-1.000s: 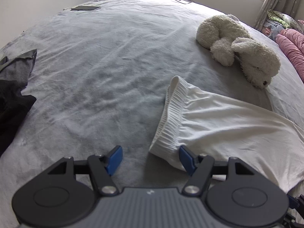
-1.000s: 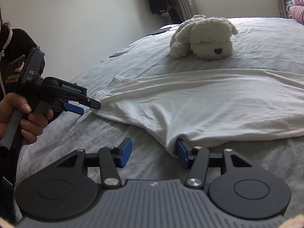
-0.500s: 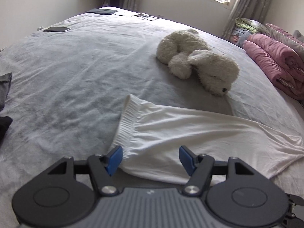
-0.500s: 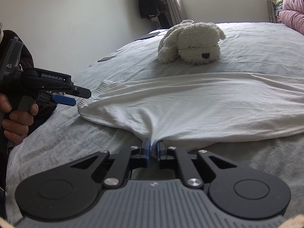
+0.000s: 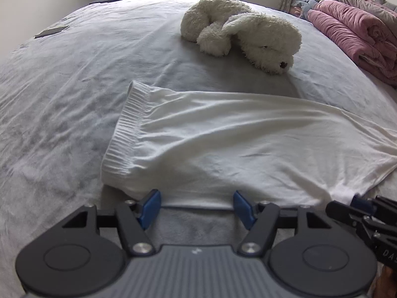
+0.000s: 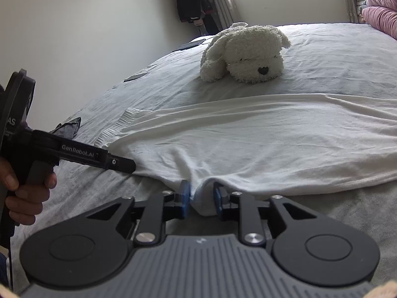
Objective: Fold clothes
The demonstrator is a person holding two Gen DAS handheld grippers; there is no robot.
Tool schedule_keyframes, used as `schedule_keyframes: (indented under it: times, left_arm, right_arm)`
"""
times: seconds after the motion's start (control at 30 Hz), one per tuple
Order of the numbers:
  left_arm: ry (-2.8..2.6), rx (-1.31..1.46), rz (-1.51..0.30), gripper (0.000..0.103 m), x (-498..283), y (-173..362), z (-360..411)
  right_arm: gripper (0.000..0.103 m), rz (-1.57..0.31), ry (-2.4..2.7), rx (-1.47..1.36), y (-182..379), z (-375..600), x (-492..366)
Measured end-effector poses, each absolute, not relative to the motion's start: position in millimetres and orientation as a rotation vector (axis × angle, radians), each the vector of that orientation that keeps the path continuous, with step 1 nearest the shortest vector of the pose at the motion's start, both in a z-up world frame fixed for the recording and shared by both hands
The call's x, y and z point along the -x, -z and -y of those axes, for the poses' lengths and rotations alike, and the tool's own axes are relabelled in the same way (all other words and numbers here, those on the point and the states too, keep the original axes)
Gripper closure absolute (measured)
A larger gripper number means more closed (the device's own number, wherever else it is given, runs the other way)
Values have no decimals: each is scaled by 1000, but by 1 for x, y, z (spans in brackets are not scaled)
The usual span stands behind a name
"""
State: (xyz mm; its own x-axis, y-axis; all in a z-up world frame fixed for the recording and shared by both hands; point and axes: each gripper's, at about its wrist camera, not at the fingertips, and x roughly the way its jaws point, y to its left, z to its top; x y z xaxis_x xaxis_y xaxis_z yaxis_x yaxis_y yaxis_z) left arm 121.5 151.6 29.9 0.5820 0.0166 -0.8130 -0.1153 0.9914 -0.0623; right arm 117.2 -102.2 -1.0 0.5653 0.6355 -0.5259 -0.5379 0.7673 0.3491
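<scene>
Since the earlier pictures, the right gripper has pinched shut on the near edge of the white garment and its jaws have just been opening again; a gathered tuft of cloth is sitting between the blue pads, slack rather than squeezed, so I judge the hold released. Meanwhile the left gripper has been sliding across toward the garment, and its pads are now bracketing the near edge just beside the ribbed waistband, spread wide and clamping nothing.

Judging by its drape, the garment is thin, soft jersey: light, limp, bunching wherever it is pinched and sagging between two holds. It will likely slide a little on the sheet. The waistband is thicker, gathered and elastic, so it is offering the firmest purchase; the left jaws would do well to bite there, or on the doubled edge just beside it, while the right takes the same edge further along.

The garment is lying spread on the pale grey, faintly crumpled bedsheet, just nearer the camera than the fluffy white toy dog. Beyond the dog, to its right, pink plush blankets are lying rolled.
</scene>
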Motion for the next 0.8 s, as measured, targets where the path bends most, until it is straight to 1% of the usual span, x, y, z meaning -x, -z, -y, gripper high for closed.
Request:
schedule_keyframes:
  times: [0.07, 0.33, 0.7, 0.8]
  left_arm:
    - [-82, 98, -948, 36, -121, -31, -150]
    - [-83, 64, -947, 36, -121, -30, -146]
    - [-82, 30, -943, 36, -121, -31, -140]
    - [-62, 31, -922, 36, -118, -36, -137]
  right_arm:
    - [54, -674, -695, -159, 1, 107, -121]
    - [45, -644, -650, -147, -4, 131, -132]
    - [44, -626, -586, -79, -5, 144, -122]
    - [43, -650, -635, -49, -5, 144, -113]
